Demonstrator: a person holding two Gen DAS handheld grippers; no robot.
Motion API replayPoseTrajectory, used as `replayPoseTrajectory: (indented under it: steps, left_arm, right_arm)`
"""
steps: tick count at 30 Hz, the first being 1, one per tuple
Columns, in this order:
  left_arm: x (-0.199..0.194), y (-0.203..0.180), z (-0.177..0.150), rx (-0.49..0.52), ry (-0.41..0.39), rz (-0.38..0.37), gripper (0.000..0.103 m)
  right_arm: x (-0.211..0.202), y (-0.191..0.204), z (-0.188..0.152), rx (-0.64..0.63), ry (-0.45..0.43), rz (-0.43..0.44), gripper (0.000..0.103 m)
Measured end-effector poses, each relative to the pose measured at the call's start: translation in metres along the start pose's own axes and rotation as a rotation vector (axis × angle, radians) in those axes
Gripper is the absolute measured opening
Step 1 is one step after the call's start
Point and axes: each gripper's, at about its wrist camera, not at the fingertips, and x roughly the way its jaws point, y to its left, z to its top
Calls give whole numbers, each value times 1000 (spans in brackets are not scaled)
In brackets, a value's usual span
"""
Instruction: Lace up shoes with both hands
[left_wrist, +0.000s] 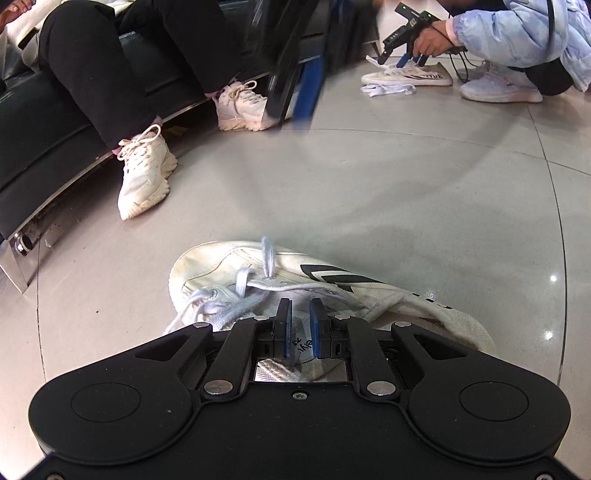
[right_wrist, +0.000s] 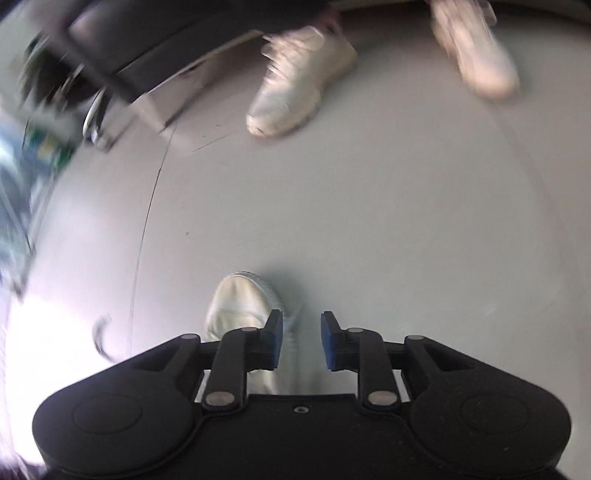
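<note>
Shoe: my white canvas shoe (left_wrist: 325, 291) lies on the floor (left_wrist: 369, 192), tipped onto its side, toe away from me, black stripes on its upper face.
Lace: the pale lace (left_wrist: 267, 258) stands up out of an eyelet near the toe end, while the rest lies in a loose tangle on the shoe's left side; the lacing looks only partly done.
Left gripper: my left gripper (left_wrist: 299, 325) sits low over the shoe's opening, jaws narrow. The tongue or inner lining seems to lie between the blue pads, but I cannot tell whether they press on it. I judge I am steadying the shoe here so the lace can be worked.
Right gripper: my right gripper (right_wrist: 301, 339) hangs higher, above the shoe's toe (right_wrist: 240, 306), jaws moderately apart with nothing between them. The view is blurred.
Next: I judge the right gripper must come down for the standing lace end.
</note>
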Motion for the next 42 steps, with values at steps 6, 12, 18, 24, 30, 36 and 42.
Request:
replayPoseTrajectory:
  steps: [6, 12, 18, 24, 30, 36, 42]
  left_arm:
    - [1, 6, 2, -44, 20, -30, 10]
    - [1, 8, 1, -74, 23, -32, 10]
    - [1, 10, 2, -84, 25, -39, 10]
    - [2, 11, 4, -80, 29, -45, 10]
    - [3, 10, 5, -71, 29, -49, 10]
    - [5, 8, 6, -67, 29, -42, 10]
    - [5, 5, 7, -57, 32, -37, 10]
  right_arm:
    - [53, -20, -19, 242, 59, 86, 24]
    - [50, -22, -34, 262, 53, 115, 22]
    - [45, -7, -26, 5, 72, 95, 3]
    - [39, 49, -35, -586, 127, -85, 2]
    - [38, 91, -88, -1508, 75, -491, 1]
    - [3, 76, -55, -1319, 91, -495, 1]
    - [4, 7, 9, -134, 41, -12, 40]
